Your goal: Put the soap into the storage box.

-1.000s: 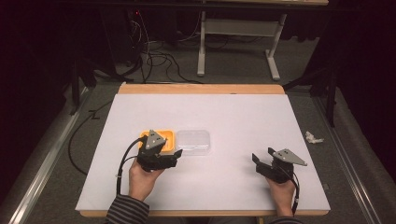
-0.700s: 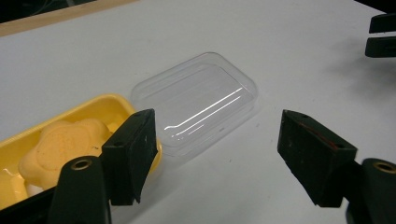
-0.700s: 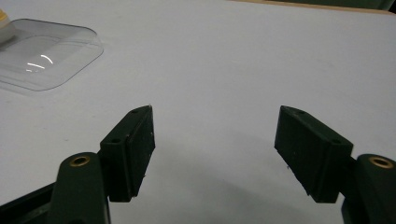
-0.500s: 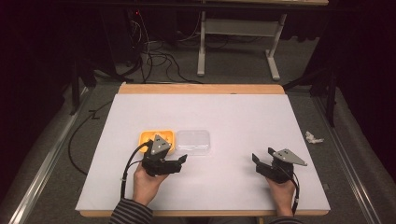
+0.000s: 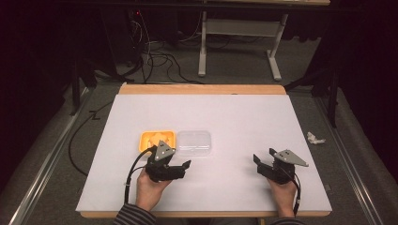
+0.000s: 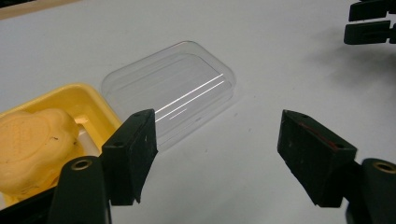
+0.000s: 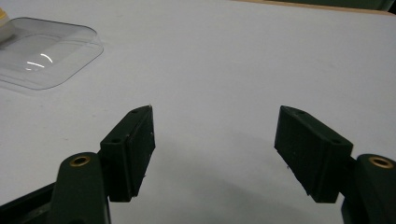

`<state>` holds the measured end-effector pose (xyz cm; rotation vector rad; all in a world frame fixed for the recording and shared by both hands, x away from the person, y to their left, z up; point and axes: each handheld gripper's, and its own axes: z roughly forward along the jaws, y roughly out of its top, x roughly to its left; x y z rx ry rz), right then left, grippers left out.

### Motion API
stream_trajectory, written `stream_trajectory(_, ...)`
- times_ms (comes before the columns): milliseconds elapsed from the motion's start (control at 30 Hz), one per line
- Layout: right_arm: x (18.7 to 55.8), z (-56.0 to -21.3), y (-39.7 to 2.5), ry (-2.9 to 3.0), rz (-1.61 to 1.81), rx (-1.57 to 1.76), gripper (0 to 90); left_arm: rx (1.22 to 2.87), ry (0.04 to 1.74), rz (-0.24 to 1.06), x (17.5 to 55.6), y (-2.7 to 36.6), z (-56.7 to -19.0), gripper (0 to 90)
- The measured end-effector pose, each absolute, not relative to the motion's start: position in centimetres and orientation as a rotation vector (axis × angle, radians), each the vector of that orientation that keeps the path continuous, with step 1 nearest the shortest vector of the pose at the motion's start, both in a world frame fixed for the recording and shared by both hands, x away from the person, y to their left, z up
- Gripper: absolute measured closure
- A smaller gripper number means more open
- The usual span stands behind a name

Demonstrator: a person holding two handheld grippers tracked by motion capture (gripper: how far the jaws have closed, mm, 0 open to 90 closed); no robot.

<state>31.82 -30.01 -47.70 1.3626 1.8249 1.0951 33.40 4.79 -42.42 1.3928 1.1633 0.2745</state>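
Observation:
A yellow tray (image 5: 149, 138) (image 6: 86, 105) holding a pale yellow moulded lump (image 6: 32, 140) lies left of centre on the white table. Right beside it, touching or nearly so, lies a clear plastic lid (image 5: 194, 142) (image 6: 173, 88) (image 7: 42, 49). My left gripper (image 5: 180, 169) (image 6: 217, 158) stands open just in front of the tray and lid, with nothing between its jaws. Over at the right, near the front edge, my right gripper (image 5: 261, 163) (image 7: 215, 149) is open too, over bare table, its jaws aimed left toward the lid. The far right gripper's jaws (image 6: 371, 21) appear at the top right of the left gripper view.
The white table top (image 5: 244, 122) has a wooden strip along its far edge (image 5: 202, 89). A crumpled white scrap (image 5: 314, 138) lies on the floor to the right. Cables (image 5: 155, 56) and a desk frame (image 5: 234, 33) stand on the floor beyond the table.
My left gripper has drawn back toward the front edge and to the right, away from the tray. The right gripper has stayed put.

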Motion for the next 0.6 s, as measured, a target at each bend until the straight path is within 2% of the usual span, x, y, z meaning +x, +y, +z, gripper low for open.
stream_trajectory(600, 31.8, -47.7, -29.9, 1.824, 1.088, 1.368, 29.4, 1.406, 1.165, 0.269, 32.8, 4.2, -44.7, 28.8)
